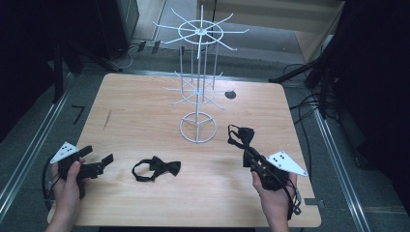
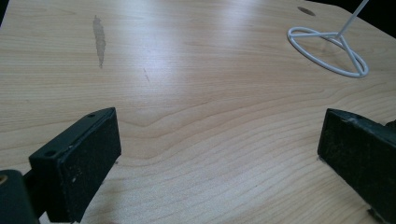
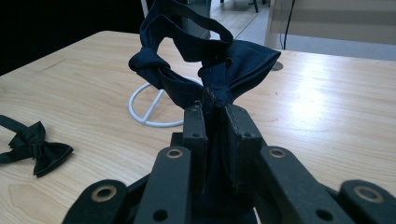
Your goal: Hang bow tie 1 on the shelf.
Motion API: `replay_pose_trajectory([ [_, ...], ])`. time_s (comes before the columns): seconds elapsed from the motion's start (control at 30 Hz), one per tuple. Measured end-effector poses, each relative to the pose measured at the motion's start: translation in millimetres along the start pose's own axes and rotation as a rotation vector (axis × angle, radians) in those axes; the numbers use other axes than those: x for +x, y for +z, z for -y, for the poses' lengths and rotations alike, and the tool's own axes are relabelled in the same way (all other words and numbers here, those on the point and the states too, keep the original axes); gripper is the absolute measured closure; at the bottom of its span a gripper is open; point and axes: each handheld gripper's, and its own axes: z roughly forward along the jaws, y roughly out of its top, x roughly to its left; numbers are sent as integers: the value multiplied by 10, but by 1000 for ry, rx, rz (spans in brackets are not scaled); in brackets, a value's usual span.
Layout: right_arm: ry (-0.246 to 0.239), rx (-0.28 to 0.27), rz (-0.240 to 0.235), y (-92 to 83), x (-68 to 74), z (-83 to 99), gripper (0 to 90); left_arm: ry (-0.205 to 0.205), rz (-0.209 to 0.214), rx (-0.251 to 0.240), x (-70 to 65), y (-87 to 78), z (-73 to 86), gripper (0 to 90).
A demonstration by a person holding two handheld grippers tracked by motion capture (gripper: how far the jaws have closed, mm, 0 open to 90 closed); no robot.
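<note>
My right gripper (image 1: pixel 250 151) is shut on a dark navy bow tie (image 3: pixel 205 70), pinched at its knot and lifted off the table at the front right; its strap loops above the jaws. In the high view this bow tie (image 1: pixel 240 135) hangs just right of the rack's base. A second, black bow tie (image 1: pixel 157 168) lies flat on the table near the front middle, also seen as the black bow tie (image 3: pixel 35 149) in the right gripper view. My left gripper (image 1: pixel 99 162) rests open at the front left, nothing between its pads (image 2: pixel 88 158).
A white wire display rack (image 1: pixel 199 72) with two tiers of radiating hooks stands at the table's centre back on a ring base (image 1: pixel 197 127). A small round hole (image 1: pixel 230 94) sits behind it. The wooden table (image 1: pixel 145 111) has a dark scuff at its left. Cables lie on the floor at the right.
</note>
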Motion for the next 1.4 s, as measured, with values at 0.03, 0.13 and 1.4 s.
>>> replay_pose_trajectory([
  [0.03,1,-2,1,-4,0,-6,803,1,0,0,1,0,0,0],
  [0.13,2,-9,2,-10,-6,-19,803,0,0,0,0,0,0,0],
  [1.4,-3,-108,-10,2,137,-307,800,-5,3,-1,6,-3,0,0],
])
